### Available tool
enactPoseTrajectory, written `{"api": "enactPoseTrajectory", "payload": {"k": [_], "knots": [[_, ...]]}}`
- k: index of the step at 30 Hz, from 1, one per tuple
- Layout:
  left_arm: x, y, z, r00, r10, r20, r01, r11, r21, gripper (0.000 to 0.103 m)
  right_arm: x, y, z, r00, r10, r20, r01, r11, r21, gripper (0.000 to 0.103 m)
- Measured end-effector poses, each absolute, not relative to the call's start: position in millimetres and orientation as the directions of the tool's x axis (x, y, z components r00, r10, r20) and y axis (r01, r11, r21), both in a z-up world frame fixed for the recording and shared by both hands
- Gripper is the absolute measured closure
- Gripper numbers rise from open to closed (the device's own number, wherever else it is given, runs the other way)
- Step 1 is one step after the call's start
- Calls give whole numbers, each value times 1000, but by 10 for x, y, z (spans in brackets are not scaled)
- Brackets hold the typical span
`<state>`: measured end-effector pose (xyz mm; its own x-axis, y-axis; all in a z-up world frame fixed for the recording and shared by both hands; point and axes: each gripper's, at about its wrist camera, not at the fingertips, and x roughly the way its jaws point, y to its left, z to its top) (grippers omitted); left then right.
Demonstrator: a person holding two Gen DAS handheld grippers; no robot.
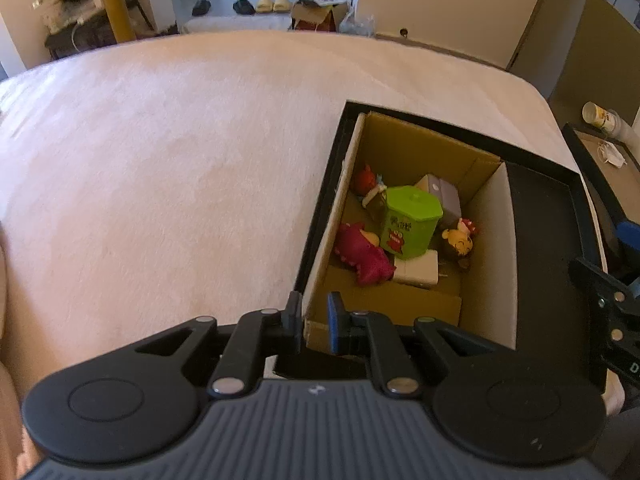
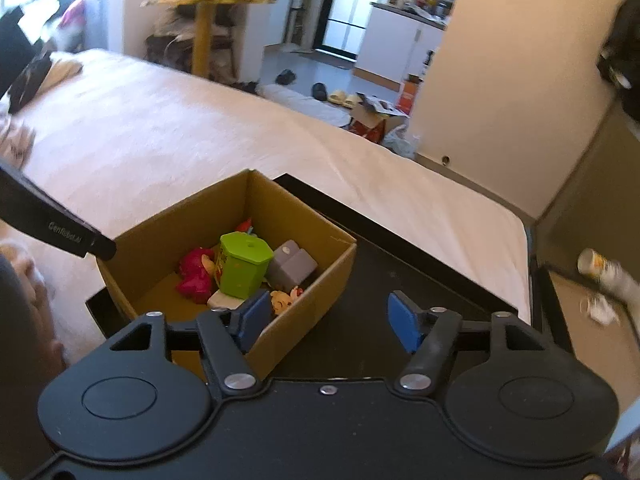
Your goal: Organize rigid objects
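Note:
An open cardboard box [image 1: 424,148] stands in a shallow black tray [image 1: 548,240] on the bed. Inside lie a green lidded container [image 1: 410,222], a pink plush toy [image 1: 360,252], a grey block [image 1: 444,196], a white block [image 1: 416,272] and a small yellow-faced figurine [image 1: 458,240]. My left gripper [image 1: 316,320] is shut on the box's near wall, by its corner. In the right wrist view the same box [image 2: 168,232] holds the green container [image 2: 242,266]. My right gripper [image 2: 328,312] hangs open above the box's near right corner and the tray [image 2: 400,248], with nothing between its blue pads.
The pale bed cover [image 1: 160,160] stretches wide to the left and behind the tray. A side table on the right carries a paper cup [image 1: 600,116] and a face mask [image 1: 612,154]. A yellow-legged table [image 2: 204,36] and floor clutter lie beyond the bed.

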<state>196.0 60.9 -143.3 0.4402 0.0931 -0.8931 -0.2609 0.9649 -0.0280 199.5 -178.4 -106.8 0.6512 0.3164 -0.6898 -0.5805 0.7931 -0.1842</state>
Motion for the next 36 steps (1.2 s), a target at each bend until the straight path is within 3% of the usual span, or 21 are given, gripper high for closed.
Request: {"api": "enactPoseTrajectory", "payload": {"k": [10, 15, 23, 27, 36], "knots": [[1846, 564, -1093, 459, 75, -885, -255, 966, -51, 86, 1856, -2097, -960, 675, 313, -668, -490, 867, -90, 28], [1734, 459, -899, 497, 91, -863, -237, 971, -34, 62, 1755, -2220, -874, 695, 314, -647, -456, 888, -59, 20], [1580, 238, -663, 547, 90, -832, -178, 984, -11, 37, 1613, -2438, -694, 729, 322, -603, -384, 923, 29, 12], [1468, 130, -515, 590, 131, -796, -165, 985, 39, 24, 1564, -2552, -630, 703, 377, -603, -360, 920, 156, 11], [1200, 83, -267, 624, 91, -776, -142, 990, 2, 14, 1367, -2694, -437, 735, 359, -575, -291, 933, 211, 7]]}}
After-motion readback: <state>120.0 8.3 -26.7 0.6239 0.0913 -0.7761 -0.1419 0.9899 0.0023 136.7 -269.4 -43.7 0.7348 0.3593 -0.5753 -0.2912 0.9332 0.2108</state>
